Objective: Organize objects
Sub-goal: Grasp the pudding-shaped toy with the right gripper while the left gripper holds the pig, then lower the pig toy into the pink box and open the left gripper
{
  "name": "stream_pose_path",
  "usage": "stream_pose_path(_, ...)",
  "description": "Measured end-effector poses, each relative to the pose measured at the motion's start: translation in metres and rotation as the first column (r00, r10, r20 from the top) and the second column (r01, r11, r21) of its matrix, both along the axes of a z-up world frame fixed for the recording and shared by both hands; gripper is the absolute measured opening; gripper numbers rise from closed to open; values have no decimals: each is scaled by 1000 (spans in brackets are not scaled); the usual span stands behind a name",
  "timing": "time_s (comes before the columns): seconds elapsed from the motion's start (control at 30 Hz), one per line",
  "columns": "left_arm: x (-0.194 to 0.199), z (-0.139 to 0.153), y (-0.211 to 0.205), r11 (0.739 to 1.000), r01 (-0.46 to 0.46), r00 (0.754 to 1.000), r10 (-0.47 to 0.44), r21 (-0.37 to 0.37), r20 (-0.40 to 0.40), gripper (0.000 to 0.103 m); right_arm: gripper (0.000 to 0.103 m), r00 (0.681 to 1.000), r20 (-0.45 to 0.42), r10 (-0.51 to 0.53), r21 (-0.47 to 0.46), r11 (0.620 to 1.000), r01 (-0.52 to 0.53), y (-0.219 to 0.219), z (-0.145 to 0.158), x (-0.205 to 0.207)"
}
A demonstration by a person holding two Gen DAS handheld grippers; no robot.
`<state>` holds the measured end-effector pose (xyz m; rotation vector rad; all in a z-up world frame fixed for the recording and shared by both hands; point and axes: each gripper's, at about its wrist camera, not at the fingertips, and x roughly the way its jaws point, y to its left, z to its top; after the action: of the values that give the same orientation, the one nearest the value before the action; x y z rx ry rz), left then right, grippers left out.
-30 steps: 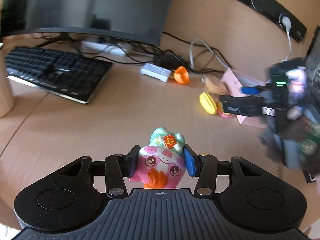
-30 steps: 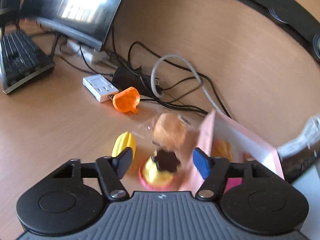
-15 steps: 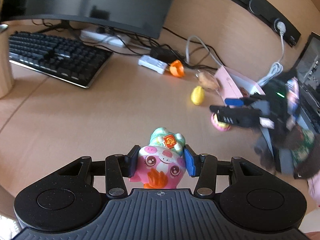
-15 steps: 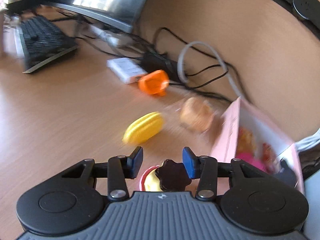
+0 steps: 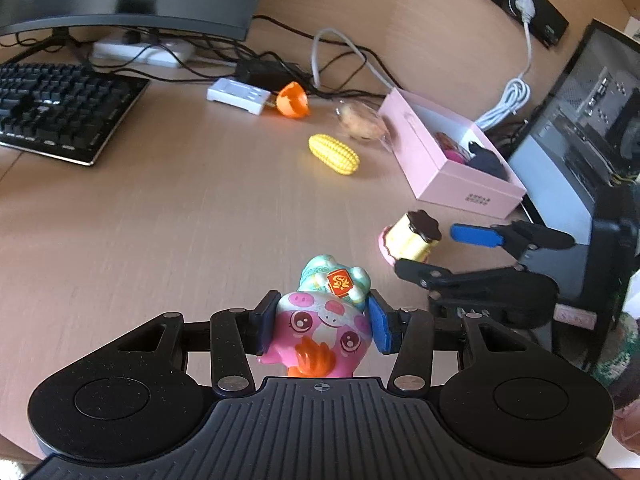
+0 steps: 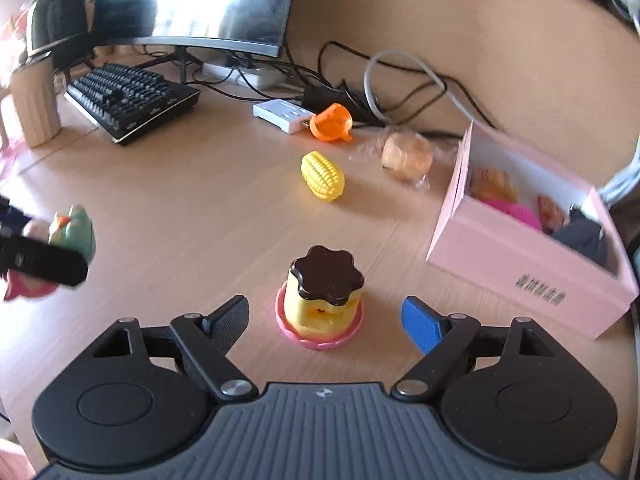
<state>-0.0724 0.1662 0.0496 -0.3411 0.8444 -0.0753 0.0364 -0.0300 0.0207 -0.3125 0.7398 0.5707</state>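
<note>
We read little: a red tag with a gold character on the pink pig toy, and unreadable dark print on the pink box. Our left hand-held gripper is clenched on that pig toy, held above the surface. Our right hand-held gripper is released, its jaws wide apart around the pudding toy, a yellow body with scalloped brown top on a pink dish, standing upright near the box. A toy corn cob lies farther back.
</note>
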Motion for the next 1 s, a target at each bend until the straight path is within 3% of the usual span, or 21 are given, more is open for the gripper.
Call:
stream_pose_path(0.1, -1, -1, 0, 1000, 3, 1000, -3, 6, -11, 51, 80, 998, -55, -16, 24, 1000, 18, 4, -7, 12)
stream_pose_path(0.2, -1, -2, 2, 1000, -3, 1000, 4, 8, -22, 51, 55, 996, -87, -29, 23, 999, 31, 9, -11, 18)
stream_pose_path(0.4, 8, -4, -7, 999, 40, 999, -40, 1, -31, 51, 55, 997, -47, -56, 55, 997, 58, -9, 14, 3)
stream_pose_path(0.7, 35, -5, -59, 968, 248, 968, -247, 21, -53, 51, 55, 987, 9, -158, 54, 986, 157, -84, 62, -34)
stream_pose_path(0.87, 67, 34, -75, 955, 296, 953, -297, 26, 49, 51, 55, 964, 27, -266, 39, 963, 265, -123, 70, -54)
stream_pose_path(1.0, 122, 81, -89, 948, 316, 938, -320, 48, 134, 51, 55, 941, 22, -338, 52, 940, 336, -147, 70, -69)
